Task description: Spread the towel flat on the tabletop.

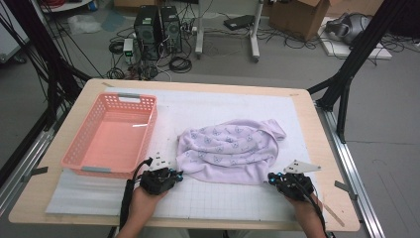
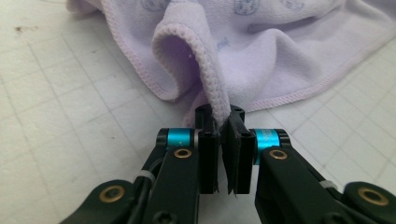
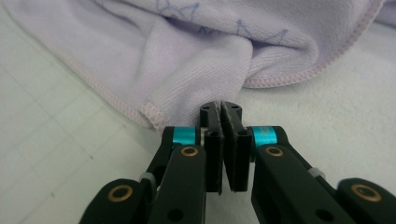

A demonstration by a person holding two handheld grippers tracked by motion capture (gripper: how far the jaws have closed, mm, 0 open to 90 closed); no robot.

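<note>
A lilac towel (image 1: 228,148) with a small blue print lies crumpled on the white grid mat in the middle of the table. My left gripper (image 1: 178,173) sits at the towel's near left corner. In the left gripper view its jaws (image 2: 220,116) are shut on a raised fold of the towel's stitched hem (image 2: 212,79). My right gripper (image 1: 272,177) sits at the near right corner. In the right gripper view it (image 3: 221,109) is shut on the towel's edge (image 3: 187,65), and the cloth bunches just above the tips.
An empty pink plastic basket (image 1: 111,139) stands on the left side of the table, close to the left hand. The grid mat (image 1: 233,201) stretches bare in front of the towel. Beyond the table's far edge are computers, cables and boxes on the floor.
</note>
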